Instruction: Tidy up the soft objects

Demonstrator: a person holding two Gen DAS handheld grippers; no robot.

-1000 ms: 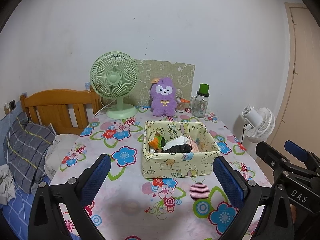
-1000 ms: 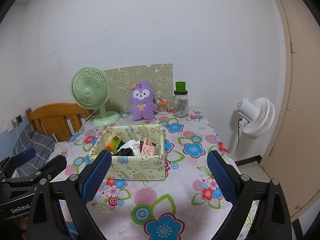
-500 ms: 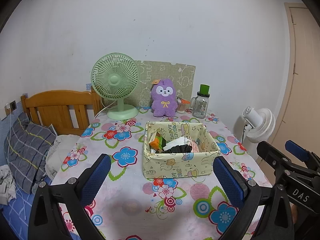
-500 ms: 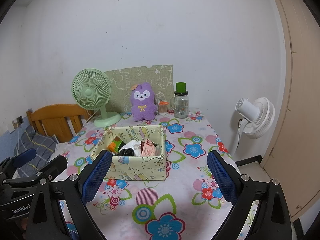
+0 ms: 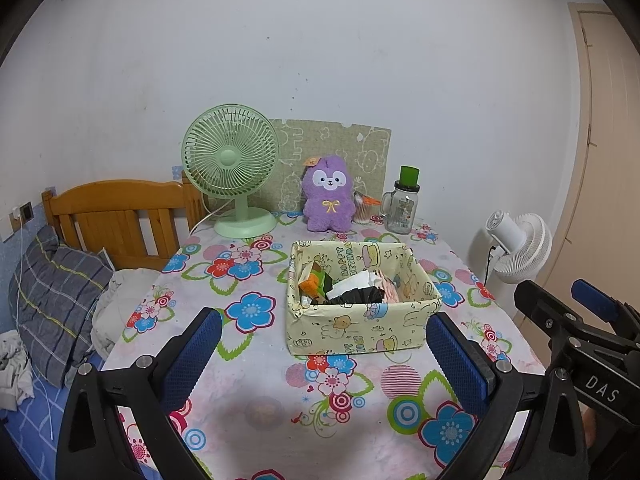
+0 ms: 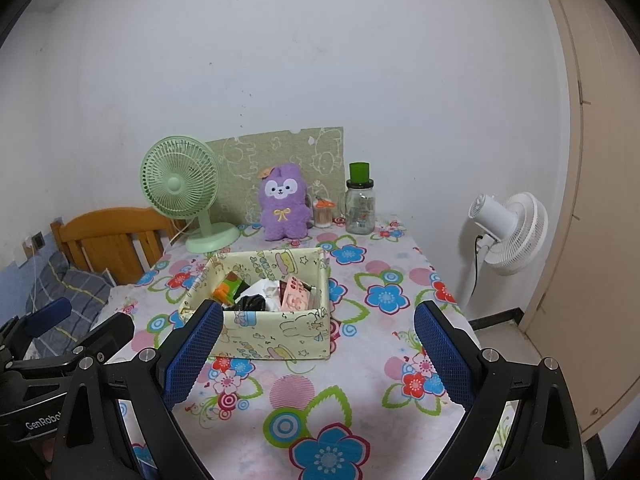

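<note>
Left wrist view looks across one bench (image 5: 256, 364) under a flowered cloth, with one fabric box (image 5: 362, 330) near its middle. One purple plush toy (image 5: 329, 194) stands upright at the back by the wall, between one green desk fan (image 5: 231, 168) and one glass jar (image 5: 401, 208) with a green cap; a small tub (image 5: 363, 210) of sticks sits between plush and jar. Inside the box lie several soft pieces, jumbled: one orange and green (image 5: 314, 282), one white (image 5: 354, 282), one black (image 5: 356, 295), one pink (image 5: 388, 292). One white floor fan (image 5: 516, 246) stands off the bench's right side, and one wooden bed headboard (image 5: 120, 216) shows to the left.

Two tongs are in sight. Left tongs (image 5: 320, 354) are spread wide, blue pads clear of everything, hovering over the bench in front of the box. Right tongs (image 6: 318, 350) are likewise spread wide and hold nothing; in that view the left pad overlaps the box's near corner, and I cannot tell whether it touches.
</note>
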